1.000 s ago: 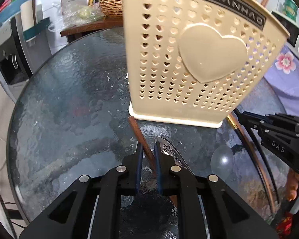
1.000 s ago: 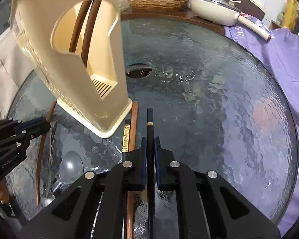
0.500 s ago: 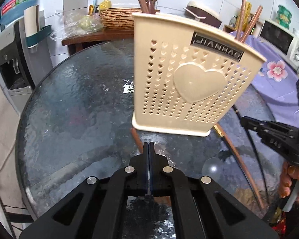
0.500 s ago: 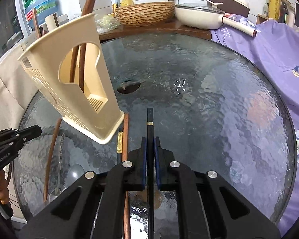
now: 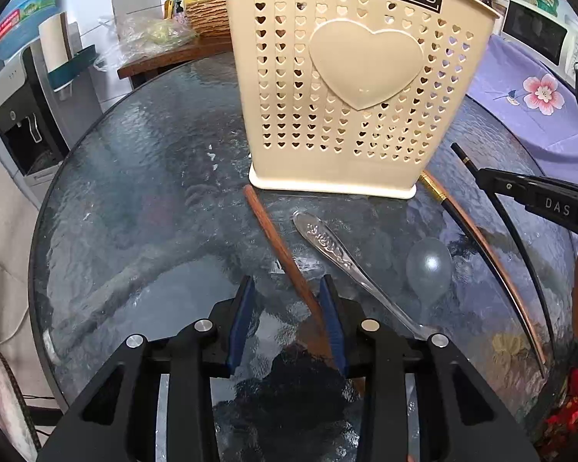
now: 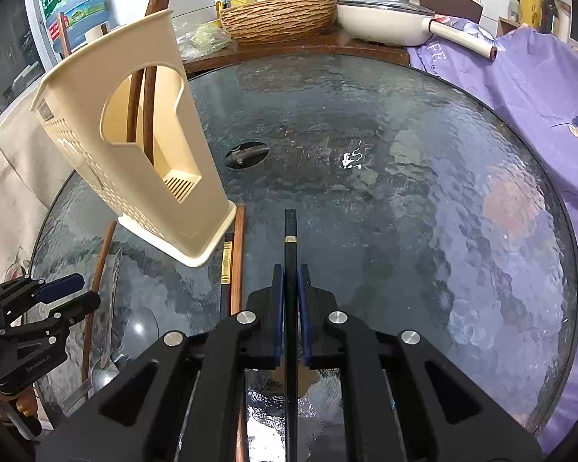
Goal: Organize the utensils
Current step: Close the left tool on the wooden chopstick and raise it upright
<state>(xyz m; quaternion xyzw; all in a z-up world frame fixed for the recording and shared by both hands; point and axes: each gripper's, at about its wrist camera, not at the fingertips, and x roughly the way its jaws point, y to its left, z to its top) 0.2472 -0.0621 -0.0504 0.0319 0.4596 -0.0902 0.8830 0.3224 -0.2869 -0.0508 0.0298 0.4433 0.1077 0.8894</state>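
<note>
A cream perforated utensil holder [image 5: 346,77] [image 6: 146,146] stands on the round glass table [image 5: 135,192] with brown chopsticks inside. My left gripper [image 5: 287,300] hovers low in front of it, jaws opening. A brown chopstick [image 5: 277,242] lies on the glass between them, close to the right pad and not pinched. A silver spoon [image 5: 335,250] lies just to its right. My right gripper [image 6: 290,281] is shut on a black chopstick [image 6: 290,238] with a gold band, its tip pointing forward above the glass beside the holder's base.
A second spoon [image 5: 427,265], a black chopstick with a gold end [image 5: 443,200] and a brown chopstick [image 5: 493,258] lie right of the holder. Behind the table are a woven basket [image 6: 277,19] and a white pan [image 6: 385,19]. Purple cloth [image 6: 539,88] lies to the right.
The left gripper was shut half a second ago; now its jaws have parted around the brown chopstick, nearer the holder. The right gripper has kept hold of the black chopstick.
</note>
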